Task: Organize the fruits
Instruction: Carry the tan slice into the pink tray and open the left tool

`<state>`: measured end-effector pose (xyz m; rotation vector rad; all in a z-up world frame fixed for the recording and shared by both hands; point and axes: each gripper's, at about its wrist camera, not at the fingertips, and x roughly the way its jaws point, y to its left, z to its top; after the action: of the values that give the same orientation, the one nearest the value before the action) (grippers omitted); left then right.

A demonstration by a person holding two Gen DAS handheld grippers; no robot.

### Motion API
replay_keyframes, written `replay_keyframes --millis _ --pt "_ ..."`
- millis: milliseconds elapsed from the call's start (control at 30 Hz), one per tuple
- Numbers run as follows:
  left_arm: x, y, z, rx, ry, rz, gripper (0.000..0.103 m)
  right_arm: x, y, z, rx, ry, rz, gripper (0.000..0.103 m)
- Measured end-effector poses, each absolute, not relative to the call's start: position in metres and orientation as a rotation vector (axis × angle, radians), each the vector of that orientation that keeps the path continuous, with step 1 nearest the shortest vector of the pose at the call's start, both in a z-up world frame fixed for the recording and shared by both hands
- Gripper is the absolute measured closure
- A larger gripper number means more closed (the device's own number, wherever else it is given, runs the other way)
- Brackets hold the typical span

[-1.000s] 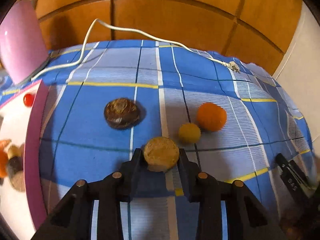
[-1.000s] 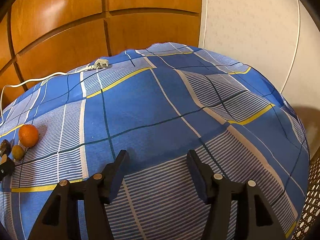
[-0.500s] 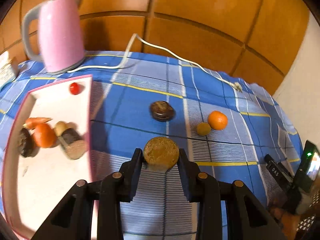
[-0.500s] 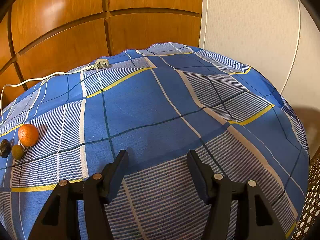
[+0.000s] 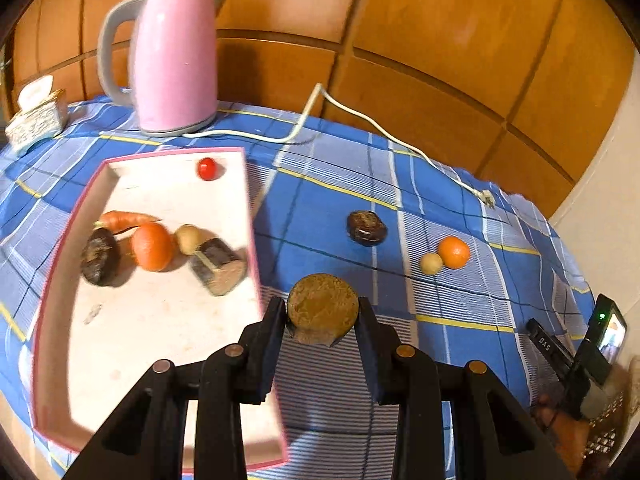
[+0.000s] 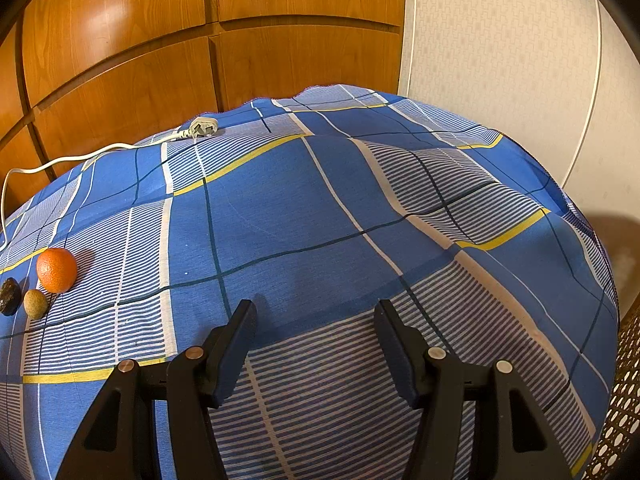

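My left gripper [image 5: 322,312] is shut on a round brown fruit [image 5: 322,306], held above the cloth just right of the pink-rimmed white tray [image 5: 160,320]. The tray holds a red cherry tomato [image 5: 207,168], a carrot [image 5: 128,218], an orange [image 5: 152,246], a small tan fruit [image 5: 188,238], a dark round fruit [image 5: 100,256] and a cut brown piece [image 5: 218,266]. On the cloth lie a dark brown fruit [image 5: 366,227], a small yellowish fruit [image 5: 431,263] and an orange [image 5: 453,252]. My right gripper [image 6: 316,328] is open with nothing in it, over bare cloth; that orange [image 6: 57,270] lies far left.
A pink kettle [image 5: 172,60] stands at the back with its white cord [image 5: 360,116] trailing to a plug [image 6: 200,128]. A patterned tissue box [image 5: 36,120] sits at the far left. A phone on a stand [image 5: 604,336] is at the right edge. Wood panelling backs the table.
The left gripper has carried the brown fruit left and upward; the tray, kettle and tissue box have come into its view. The right gripper's view is unchanged.
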<state>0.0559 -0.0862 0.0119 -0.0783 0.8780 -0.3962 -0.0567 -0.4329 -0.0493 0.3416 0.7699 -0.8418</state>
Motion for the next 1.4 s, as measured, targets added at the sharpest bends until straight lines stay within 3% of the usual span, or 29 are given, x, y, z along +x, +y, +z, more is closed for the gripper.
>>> replay_keyframes --millis 767,1400 --pt "0.051 0.040 -0.005 -0.201 0.881 -0.172 0.067 -0.056 -0.432 -0.050 0.340 0.772 -0.844 0.041" --pt "0.092 0.028 -0.015 -0.154 0.890 -0.140 0.067 -0.056 -0.431 -0.050 0.334 0.776 -0.845 0.041"
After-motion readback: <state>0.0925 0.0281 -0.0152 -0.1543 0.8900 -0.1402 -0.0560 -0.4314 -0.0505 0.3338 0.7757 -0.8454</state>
